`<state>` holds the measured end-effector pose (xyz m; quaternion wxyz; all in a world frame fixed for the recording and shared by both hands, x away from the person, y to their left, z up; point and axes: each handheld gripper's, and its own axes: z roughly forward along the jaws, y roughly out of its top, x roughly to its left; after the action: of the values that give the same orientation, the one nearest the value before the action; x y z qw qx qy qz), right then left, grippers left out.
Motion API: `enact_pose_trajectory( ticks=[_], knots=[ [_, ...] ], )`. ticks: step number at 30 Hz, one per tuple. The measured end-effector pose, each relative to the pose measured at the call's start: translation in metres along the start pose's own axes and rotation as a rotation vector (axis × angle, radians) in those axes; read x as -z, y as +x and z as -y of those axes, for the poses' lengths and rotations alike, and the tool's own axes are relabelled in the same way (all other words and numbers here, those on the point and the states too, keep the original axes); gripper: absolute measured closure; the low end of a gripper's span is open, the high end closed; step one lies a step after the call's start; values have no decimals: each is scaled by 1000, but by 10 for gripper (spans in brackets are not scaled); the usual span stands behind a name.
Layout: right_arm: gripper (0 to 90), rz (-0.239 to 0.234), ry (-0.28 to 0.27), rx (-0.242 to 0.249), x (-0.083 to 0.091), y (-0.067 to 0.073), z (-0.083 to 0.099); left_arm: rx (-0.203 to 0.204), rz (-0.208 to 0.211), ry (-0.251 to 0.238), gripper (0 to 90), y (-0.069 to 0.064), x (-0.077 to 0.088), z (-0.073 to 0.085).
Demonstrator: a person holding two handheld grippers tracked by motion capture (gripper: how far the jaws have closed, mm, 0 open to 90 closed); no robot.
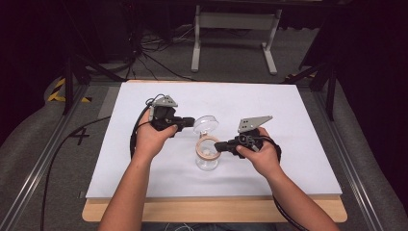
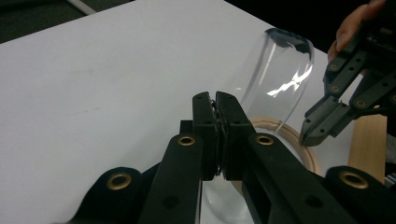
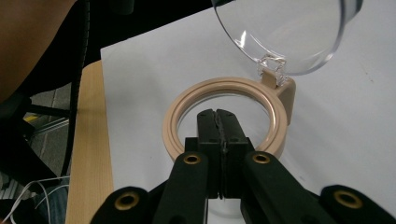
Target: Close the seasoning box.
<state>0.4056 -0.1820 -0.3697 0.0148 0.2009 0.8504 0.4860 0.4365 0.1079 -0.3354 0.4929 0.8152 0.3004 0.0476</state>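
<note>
Plainly, clear jar [image 1: 207,153], beige rim [image 3: 224,91], hinged lid [image 3: 285,32] open

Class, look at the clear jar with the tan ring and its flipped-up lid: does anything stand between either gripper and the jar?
Nothing visible does. The right gripper, shut, sits at the jar's tan ring. The left gripper, shut, is beside the open lid. Only bare white table surface surrounds the jar.

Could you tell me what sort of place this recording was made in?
It looks like a lab or recording workspace rather than a home. A white board covers a wooden table framed by metal rails, loose cables trail over the grey floor, and dark curtains surround the area.
</note>
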Motion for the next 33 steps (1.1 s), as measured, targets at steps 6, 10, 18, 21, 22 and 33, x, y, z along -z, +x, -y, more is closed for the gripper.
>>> enact_pose_trajectory(
  ticks=[6,10,18,21,22,33],
  knots=[
    [900,1,-6,-1,0,0,-1,-15,-2,13,864,-6,2,0],
    [900,3,-1,-2,1,0,0,-9,-6,16,857,-7,4,1],
    [900,-6,7,-3,5,-1,1,1,-17,50,833,-9,13,7],
    [900,-11,16,0,6,-1,1,7,-19,71,826,-10,20,13],
    [900,-11,16,0,6,-1,1,7,-19,71,824,-10,20,13],
    [900,-38,82,27,6,3,1,44,-17,121,805,-10,41,42]
  ],
)
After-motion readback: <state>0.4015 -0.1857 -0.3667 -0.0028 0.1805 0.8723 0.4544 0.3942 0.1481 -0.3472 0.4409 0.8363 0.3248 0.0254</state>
